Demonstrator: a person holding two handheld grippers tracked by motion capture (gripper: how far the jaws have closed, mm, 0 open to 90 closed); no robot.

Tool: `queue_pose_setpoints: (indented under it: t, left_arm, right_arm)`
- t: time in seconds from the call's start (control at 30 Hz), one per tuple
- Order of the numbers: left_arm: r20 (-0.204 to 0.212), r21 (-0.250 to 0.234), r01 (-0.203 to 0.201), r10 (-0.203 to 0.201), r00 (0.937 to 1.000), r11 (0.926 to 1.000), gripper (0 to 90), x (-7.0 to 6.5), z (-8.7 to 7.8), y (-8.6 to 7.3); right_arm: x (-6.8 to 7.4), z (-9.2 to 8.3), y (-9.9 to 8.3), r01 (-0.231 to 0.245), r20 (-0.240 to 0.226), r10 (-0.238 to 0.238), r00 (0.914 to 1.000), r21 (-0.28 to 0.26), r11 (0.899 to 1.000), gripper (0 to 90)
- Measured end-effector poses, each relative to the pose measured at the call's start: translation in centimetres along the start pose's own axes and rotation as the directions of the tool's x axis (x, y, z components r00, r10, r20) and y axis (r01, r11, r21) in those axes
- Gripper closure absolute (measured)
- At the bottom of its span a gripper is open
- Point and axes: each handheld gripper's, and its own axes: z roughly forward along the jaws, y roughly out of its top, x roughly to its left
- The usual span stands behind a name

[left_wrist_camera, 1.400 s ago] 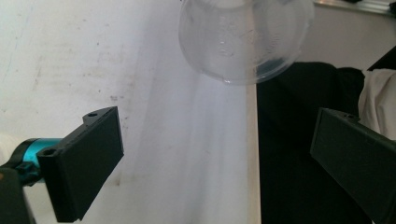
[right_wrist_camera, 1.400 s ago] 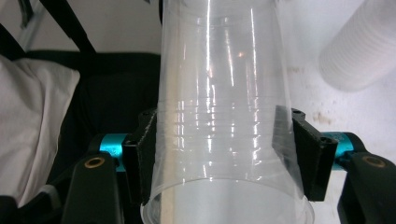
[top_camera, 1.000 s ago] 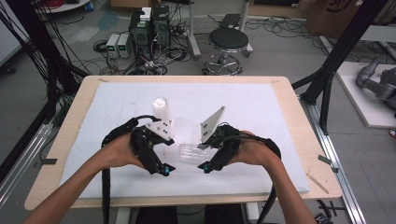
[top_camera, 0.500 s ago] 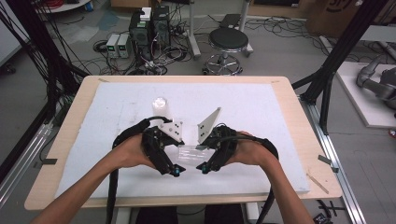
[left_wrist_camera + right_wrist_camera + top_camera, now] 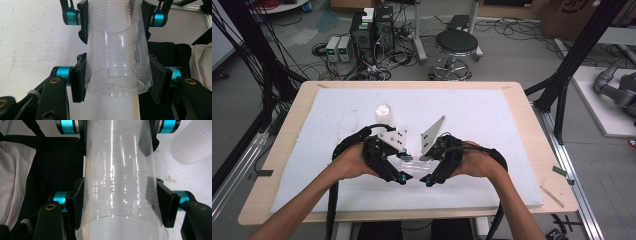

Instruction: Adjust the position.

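- The clear ribbed plastic cup (image 5: 411, 159) hangs level above the white foam-covered table (image 5: 492, 120), near the table's front edge, spanning the gap between the person's two hands.
- In the left gripper view the left tool (image 5: 117, 77) is clamped on the cup (image 5: 117, 57) near its flat base; its black pads (image 5: 77, 78) press on both sides of the wall. The jaws have just been closing, and the cup now sits gripped between them.
- In the same view the right tool (image 5: 113, 17) is seen farther off, its jaws on either side of the cup's ribbed rim end.
- In the right gripper view the right tool (image 5: 120, 200) holds the cup (image 5: 120, 170) close to its open mouth, with both pads (image 5: 163, 200) tight against the transparent wall.
- That view also shows the left tool (image 5: 117, 135) farther off, on the far end of the cup.
- From the high view the left tool (image 5: 398, 159) and the right tool (image 5: 424, 159) face each other, nearly touching, each with a grey three-cornered plate on top and a black cable trailing back over the forearm.
- A stack of white ribbed plastic cups (image 5: 384, 114) stands upright on the table beyond the left hand (image 5: 354, 162), apart from it; the right gripper view shows it (image 5: 192, 141) at the upper right.
- The right hand (image 5: 474, 162) sits level with the left.
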Motion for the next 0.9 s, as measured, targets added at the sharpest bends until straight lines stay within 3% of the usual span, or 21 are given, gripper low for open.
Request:
queue_pose_setpoints:
  t: [0.07, 0.13, 0.17, 0.3, 0.47, 0.5, 0.63, 0.73, 0.9]
  left_arm:
    - [0.002, 0.002, 0.0, 0.0, 1.0, 1.0, 41.7, -0.1, 0.0, 0.0]
    - [-0.008, 0.013, -0.007, 0.007, 0.9999, 0.9999, 41.6, -0.1, -0.1, 0.0]
    - [-0.008, 0.012, -0.002, 0.002, 1.0, 0.9999, 41.6, 0.0, -0.2, -0.1]
    - [-0.007, 0.017, -0.003, 0.003, 1.0, 0.9999, 41.7, 0.1, -0.3, -0.2]
    - [-0.014, 0.014, -0.011, 0.011, 0.9998, 0.9998, 41.7, -0.1, -0.2, -0.4]
    - [-0.017, -0.03, 0.006, -0.006, 0.9998, 0.9995, 41.6, -0.2, 0.1, -1.1]
    - [-0.025, -0.083, 0.025, -0.028, 0.9993, 0.9962, 41.7, -0.2, 1.0, -2.7]
    - [-0.033, -0.102, 0.057, -0.06, 0.9976, 0.9932, 41.6, -0.2, 2.0, -4.5]
    - [-0.042, -0.148, 0.078, -0.085, 0.9955, 0.986, 41.6, 0.1, 2.2, -5.6]
  right_arm:
    - [0.0, 0.1, 0.0, 0.002, -0.003, -0.002, 1.0, -0.004, 1.0, 31.4]
    - [0.2, 0.1, -0.1, 0.0, -0.007, 0.0, 1.0, -0.024, 1.0, 15.3]
    - [0.2, 0.2, -0.1, -0.01, 0.004, 0.01, 0.9999, -0.033, 0.999, 12.3]
    - [0.3, 0.3, -0.1, -0.002, 0.013, 0.003, 0.9999, -0.026, 1.0, 12.4]
    - [0.1, -0.1, -0.2, 0.003, 0.019, -0.002, 0.9998, -0.062, 0.998, 12.4]
    - [0.0, -0.7, -0.4, -0.006, 0.02, 0.008, 0.9998, -0.121, 0.993, 12.4]
    - [-0.2, -1.9, -1.1, -0.008, 0.038, 0.018, 0.9991, -0.238, 0.971, 12.4]
    - [-0.2, -2.5, -1.5, -0.012, 0.049, 0.027, 0.9984, -0.283, 0.959, 12.4]
    - [-0.2, -3.3, -1.8, -0.008, 0.07, 0.034, 0.997, -0.338, 0.941, 12.4]
